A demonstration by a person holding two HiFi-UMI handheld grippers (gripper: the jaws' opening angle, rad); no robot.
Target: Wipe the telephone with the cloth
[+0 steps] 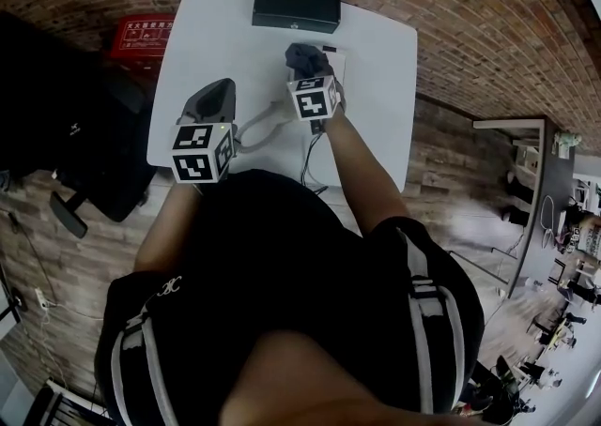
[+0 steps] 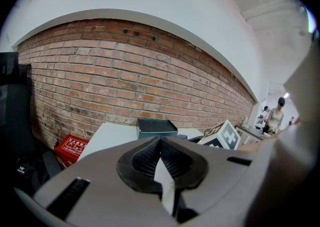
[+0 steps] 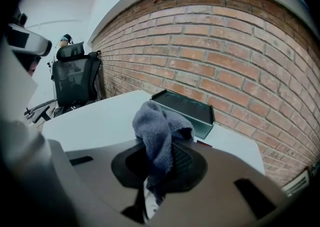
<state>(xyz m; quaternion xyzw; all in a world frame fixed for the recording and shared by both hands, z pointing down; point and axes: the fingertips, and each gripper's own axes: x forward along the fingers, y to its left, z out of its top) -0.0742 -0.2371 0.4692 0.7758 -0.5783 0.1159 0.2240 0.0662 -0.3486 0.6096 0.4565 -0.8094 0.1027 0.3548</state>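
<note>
Grey cloth [image 3: 154, 123] is clamped in the right gripper [image 3: 159, 160], directly above the white telephone [image 1: 336, 62], which sits just in front of the dark box [image 1: 296, 4] on the white table [image 1: 211, 35]. The left gripper [image 2: 160, 145], farther from that box, has its jaws pressed together on nothing.

Black short-sleeved top [image 1: 282, 255] with white-striped straps [image 1: 424, 321], possibly a harness; grey left gripper [image 1: 222, 88], right gripper [image 1: 308, 62].

brick wall [image 1: 470, 2], white table [image 1: 207, 49]
</note>
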